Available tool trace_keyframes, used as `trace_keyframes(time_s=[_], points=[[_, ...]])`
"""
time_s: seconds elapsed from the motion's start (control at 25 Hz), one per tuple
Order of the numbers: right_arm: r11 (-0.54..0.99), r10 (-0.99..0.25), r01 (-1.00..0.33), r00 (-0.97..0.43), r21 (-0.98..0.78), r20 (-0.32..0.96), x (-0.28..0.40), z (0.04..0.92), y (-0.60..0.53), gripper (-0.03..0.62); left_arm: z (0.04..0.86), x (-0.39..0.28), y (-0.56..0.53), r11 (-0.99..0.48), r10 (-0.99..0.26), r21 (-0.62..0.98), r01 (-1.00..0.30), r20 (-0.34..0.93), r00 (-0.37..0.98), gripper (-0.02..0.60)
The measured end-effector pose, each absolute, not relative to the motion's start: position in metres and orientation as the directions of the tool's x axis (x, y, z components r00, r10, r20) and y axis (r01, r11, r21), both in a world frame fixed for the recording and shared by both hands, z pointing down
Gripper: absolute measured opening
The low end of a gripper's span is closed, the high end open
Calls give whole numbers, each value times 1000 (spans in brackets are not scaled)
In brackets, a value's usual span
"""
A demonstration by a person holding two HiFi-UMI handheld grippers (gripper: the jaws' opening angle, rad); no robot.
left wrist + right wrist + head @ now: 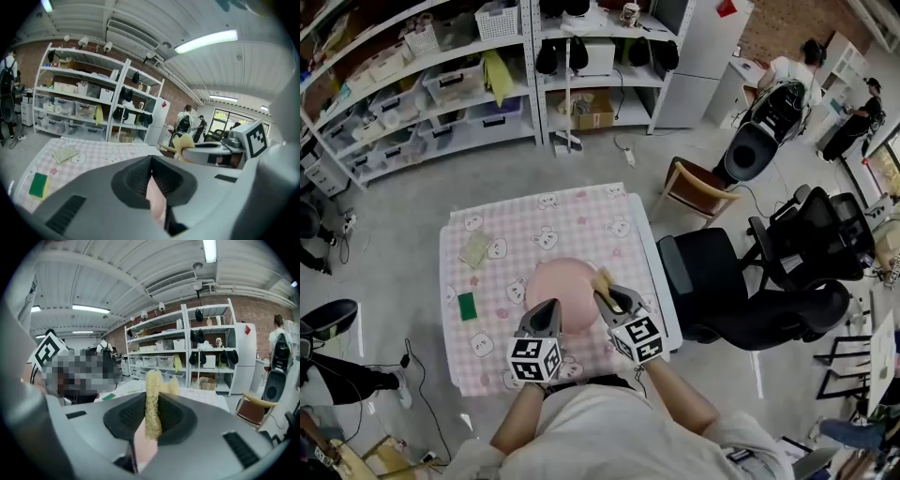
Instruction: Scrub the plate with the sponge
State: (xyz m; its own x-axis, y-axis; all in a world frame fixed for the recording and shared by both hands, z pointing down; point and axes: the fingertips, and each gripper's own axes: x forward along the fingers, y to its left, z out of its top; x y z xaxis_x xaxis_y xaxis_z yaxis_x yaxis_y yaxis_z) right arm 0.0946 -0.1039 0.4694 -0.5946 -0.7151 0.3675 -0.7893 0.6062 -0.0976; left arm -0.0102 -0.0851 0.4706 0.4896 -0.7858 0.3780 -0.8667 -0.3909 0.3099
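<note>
**Scrubbing: steady one side, wipe with the other**

Your left tongs (548, 307) are pinched shut on the near rim of the pink plate (567, 281) at mid-bench (581, 211); hold it firm. Your right tongs (603, 293) are clamped on the yellow sponge (602, 278) at the plate's right edge; press flat and sweep in circles.

I see a pink checked tablecloth (581, 211) with a pale green cloth (475, 249) lying on its left part. Black office chairs (741, 281) stand just to its right, and white shelves (441, 84) stand beyond.
</note>
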Motion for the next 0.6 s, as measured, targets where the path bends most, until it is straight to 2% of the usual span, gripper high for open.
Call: trace_keyframes(time_s=[0.2, 0.48, 0.6], points=[[594, -771, -797, -602, -110, 205, 105, 402, -119, 64, 399, -8, -101, -390, -863, 264, -882, 231, 450, 11], [579, -815, -816, -578, 10, 40, 107, 313, -122, 64, 310, -34, -106, -398, -909, 157, -904, 63, 412, 11], [570, -821, -821, -571, 43, -3, 105, 291, -120, 64, 295, -38, -105, -409, -910, 89, -908, 31, 413, 11]])
